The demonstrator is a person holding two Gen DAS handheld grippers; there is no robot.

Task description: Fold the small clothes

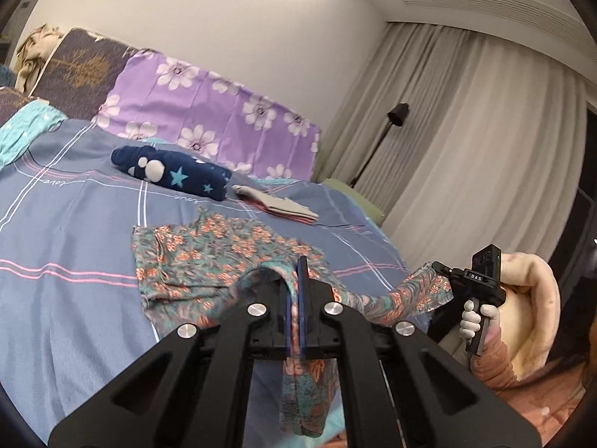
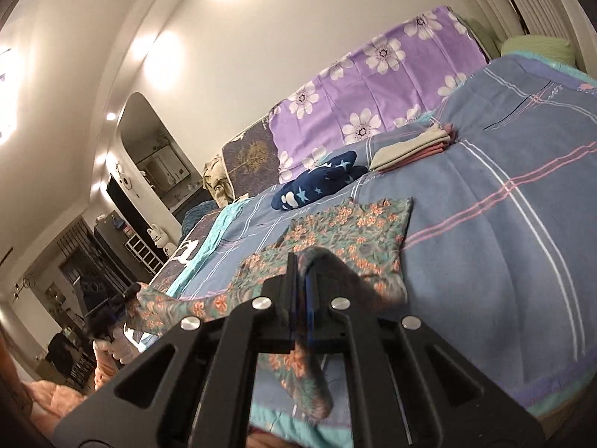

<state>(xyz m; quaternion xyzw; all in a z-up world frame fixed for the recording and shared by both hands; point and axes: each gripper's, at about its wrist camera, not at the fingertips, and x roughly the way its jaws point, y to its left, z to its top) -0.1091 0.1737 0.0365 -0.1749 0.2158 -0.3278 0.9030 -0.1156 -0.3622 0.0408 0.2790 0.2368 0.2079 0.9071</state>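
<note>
- The floral garment (image 1: 209,257) lies partly on the bed (image 1: 74,231), its near edge lifted off the blue sheet.
- The left gripper (image 1: 297,298) has its fingers clamped on 1 near corner; cloth hangs below them.
- The right gripper (image 2: 300,298) pinches the other corner, fingers closed on fabric.
- Risk: uneven pulling could skew the fold, or thin cloth could slip from either pinch.
- Dragging forward might bunch the garment toward the navy star-print bundle (image 1: 175,171).

The right claw (image 2: 300,272) pinches the floral garment (image 2: 335,235) (far end flat on the bed (image 2: 503,224)); the left claw (image 2: 130,293) grips its other corner.
</note>
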